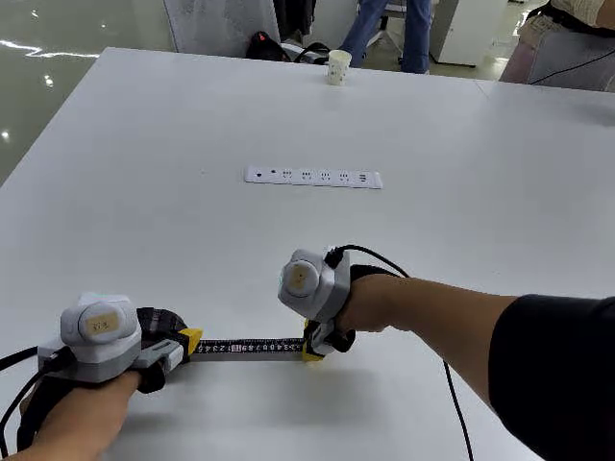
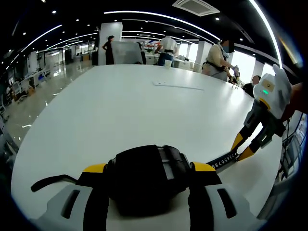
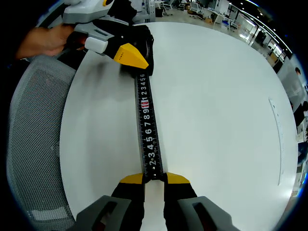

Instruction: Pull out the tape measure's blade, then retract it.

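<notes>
Close to the near edge of the worktop (image 1: 144, 192), toward its left end, the left gripper (image 2: 149, 168) has its yellow-tipped jaws pressed in on the black tape measure (image 2: 144, 180), one jaw on each flank. Any marking on the body is too dark to read.

From the tape measure the blade (image 3: 147, 125) runs out to the right, roughly along the near edge, straight to the right gripper (image 3: 154, 179). That gripper's jaws are nipped together on the blade's free end. So a short stretch of blade is out, stretched straight between the two grippers. It is low over the worktop or on it; I cannot tell which. The blade's face is black with white figures. Reading from the right gripper's end I make out 2 up to 9, then a 10 picked out in red, then 1 to 6 where the blade meets the body.

Farther in, about the middle of the worktop, a white strip (image 1: 313, 177) of sockets lies crosswise, well apart from the tape measure. A paper cup (image 1: 338, 67) stands upright close to the far edge, with a faint print too small to read. Beyond that edge, a little right of the cup, are a person's legs (image 1: 389, 34) in jeans. In the right gripper view a grey mesh chair (image 3: 33, 144) stands off the worktop's edge beside the left gripper.
</notes>
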